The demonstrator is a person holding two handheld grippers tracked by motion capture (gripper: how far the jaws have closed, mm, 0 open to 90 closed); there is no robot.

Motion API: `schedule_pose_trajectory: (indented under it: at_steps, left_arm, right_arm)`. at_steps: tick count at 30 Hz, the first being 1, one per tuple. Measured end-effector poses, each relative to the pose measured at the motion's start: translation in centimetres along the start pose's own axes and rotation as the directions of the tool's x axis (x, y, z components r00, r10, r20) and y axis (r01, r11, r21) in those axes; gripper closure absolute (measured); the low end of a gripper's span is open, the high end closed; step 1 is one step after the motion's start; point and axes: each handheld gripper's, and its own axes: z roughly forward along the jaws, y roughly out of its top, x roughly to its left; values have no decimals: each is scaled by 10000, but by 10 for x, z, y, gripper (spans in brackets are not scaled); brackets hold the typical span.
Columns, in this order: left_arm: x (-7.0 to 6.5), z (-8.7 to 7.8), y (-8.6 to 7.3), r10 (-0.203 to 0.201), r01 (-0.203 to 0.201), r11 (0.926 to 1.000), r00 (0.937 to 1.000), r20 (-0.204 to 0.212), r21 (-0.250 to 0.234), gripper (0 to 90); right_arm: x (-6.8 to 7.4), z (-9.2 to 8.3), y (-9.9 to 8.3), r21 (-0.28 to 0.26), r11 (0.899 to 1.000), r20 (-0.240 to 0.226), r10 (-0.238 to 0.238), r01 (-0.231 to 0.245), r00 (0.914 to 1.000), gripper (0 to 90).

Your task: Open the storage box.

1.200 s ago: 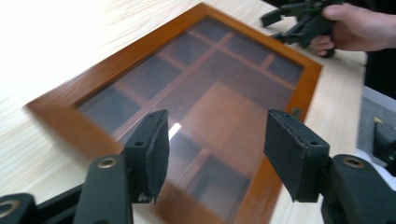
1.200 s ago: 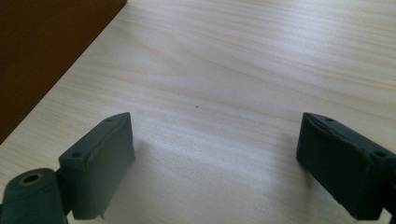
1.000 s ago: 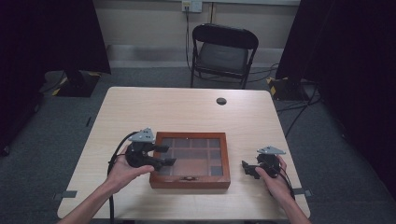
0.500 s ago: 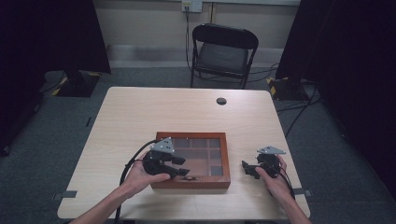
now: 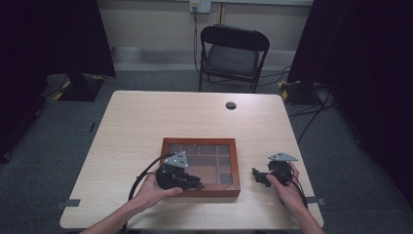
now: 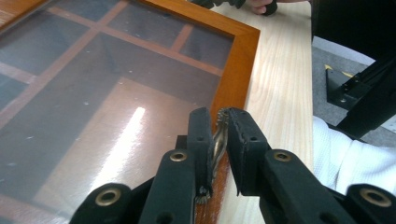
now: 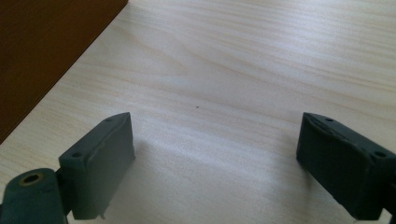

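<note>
One gripper (image 6: 218,140), the left, had just closed, pinching the box's brass latch (image 6: 217,142); a thin bite might slip off when lifted.

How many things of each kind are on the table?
Wooden box with a glass lid: 1
Small round black thing: 1
Handheld grippers, left gripper and right gripper: 2
Total: 4
</note>
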Motion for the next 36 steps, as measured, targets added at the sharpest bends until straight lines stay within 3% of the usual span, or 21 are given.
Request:
schedule_pose_trajectory:
  at_steps: [10,11,13,15,16,19,24,27,28,36]
  left_arm:
    - [0,4,-3,-15,15,10000,10000,-43,53,789]
    - [-2,4,-4,229,-230,9997,9996,-163,-15,797]
    - [-4,5,-6,233,-238,9995,9993,-281,-195,799]
    - [-5,4,-6,342,-345,9994,9986,-405,-67,801]
    - [-5,5,-6,200,-208,9995,9991,-365,-238,802]
    - [-5,5,-8,289,-302,9990,9989,-382,-320,803]
    - [-5,5,-7,297,-305,9993,9990,-332,-235,807]
    - [-3,4,-4,116,-115,9999,9997,-215,40,808]
    - [-2,5,-5,9,-11,9998,9999,-116,-173,809]
    - [3,4,-4,-508,509,9987,9986,139,-54,810]
  right_arm:
    - [0,0,0,9,10000,1,5,-5,10000,106]
    - [0,0,0,8,10000,2,6,-6,10000,106]
    - [0,0,0,9,10000,2,4,-4,10000,106]
    - [0,0,0,8,10000,2,4,-4,10000,106]
    - [0,0,0,7,10000,2,5,-5,10000,106]
    - [0,0,0,7,10000,-1,4,-4,10000,106]
    - [0,0,0,7,10000,1,5,-5,10000,106]
    - [0,0,0,7,10000,-1,4,-4,10000,105]
    - [0,0,0,8,10000,-3,5,-5,10000,106]
    - [0,0,0,6,10000,-4,1,-1,10000,106]
